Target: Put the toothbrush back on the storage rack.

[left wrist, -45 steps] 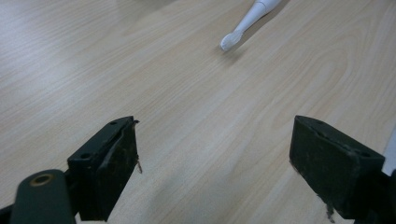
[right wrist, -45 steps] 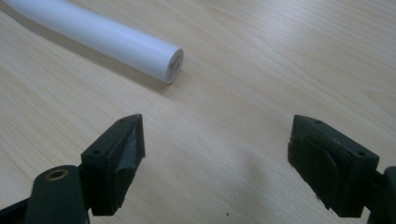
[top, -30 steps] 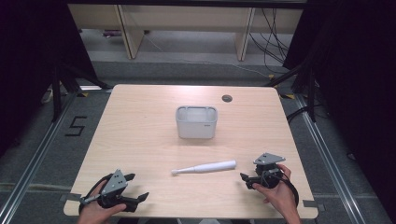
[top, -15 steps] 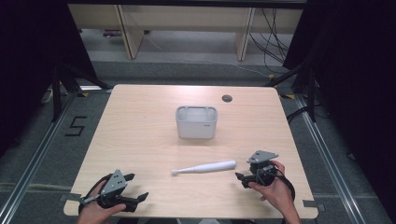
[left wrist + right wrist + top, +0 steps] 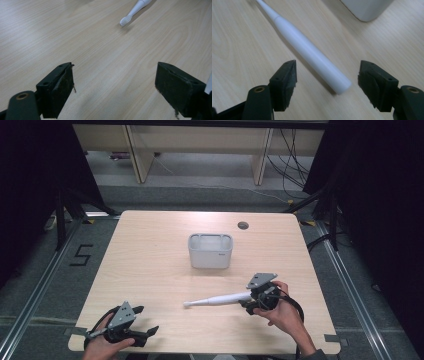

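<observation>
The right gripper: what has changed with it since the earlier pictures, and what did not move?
The right gripper moved left and forward, up to the thick end of the white toothbrush; its fingers stand open on either side, not yet closed. The toothbrush, left gripper and white container stayed put.

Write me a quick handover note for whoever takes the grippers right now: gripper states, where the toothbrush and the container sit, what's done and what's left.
Right gripper: open, jaws either side of the handle end of the white electric toothbrush, not closed on it yet.
Left gripper: open, holding nothing, at the near left corner of the table.
Toothbrush: lying flat on the table, brush head pointing left.
White container: upright at mid-table, beyond the toothbrush and apart from it.
Done: approach to the handle.
Left: close, lift, probably carry it to the container.
</observation>
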Available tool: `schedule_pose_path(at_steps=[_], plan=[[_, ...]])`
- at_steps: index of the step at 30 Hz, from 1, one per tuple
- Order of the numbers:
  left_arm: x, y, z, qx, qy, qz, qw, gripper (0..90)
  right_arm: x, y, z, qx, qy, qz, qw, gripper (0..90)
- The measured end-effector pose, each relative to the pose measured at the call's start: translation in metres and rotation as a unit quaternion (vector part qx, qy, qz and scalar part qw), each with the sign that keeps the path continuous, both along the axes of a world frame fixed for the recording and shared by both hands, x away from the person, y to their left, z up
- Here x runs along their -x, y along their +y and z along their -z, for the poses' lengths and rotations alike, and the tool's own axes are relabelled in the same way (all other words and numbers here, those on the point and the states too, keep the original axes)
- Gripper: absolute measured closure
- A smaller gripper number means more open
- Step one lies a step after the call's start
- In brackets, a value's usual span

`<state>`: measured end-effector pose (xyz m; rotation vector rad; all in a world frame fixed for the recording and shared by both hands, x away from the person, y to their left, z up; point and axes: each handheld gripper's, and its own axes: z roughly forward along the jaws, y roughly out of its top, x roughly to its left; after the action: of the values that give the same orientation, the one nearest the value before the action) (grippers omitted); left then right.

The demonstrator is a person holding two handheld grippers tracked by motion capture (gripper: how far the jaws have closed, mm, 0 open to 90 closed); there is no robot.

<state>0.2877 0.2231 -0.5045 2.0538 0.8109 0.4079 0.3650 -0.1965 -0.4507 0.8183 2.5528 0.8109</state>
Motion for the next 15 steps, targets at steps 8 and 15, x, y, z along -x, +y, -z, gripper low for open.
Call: schedule_pose_path(at_steps=[8, 15], plan=[[-0.001, 0.002, -0.001, -0.016, -0.002, 0.008, 0.9998, 14.7, -0.015, 0.027, -0.004, 0.028, 0.013, -0.052, 0.9982, 36.7], [0.000, 0.002, -0.001, -0.005, 0.002, 0.003, 1.0000, 14.7, -0.026, 0.051, -0.007, 0.059, 0.033, -0.097, 0.9931, 40.3]])
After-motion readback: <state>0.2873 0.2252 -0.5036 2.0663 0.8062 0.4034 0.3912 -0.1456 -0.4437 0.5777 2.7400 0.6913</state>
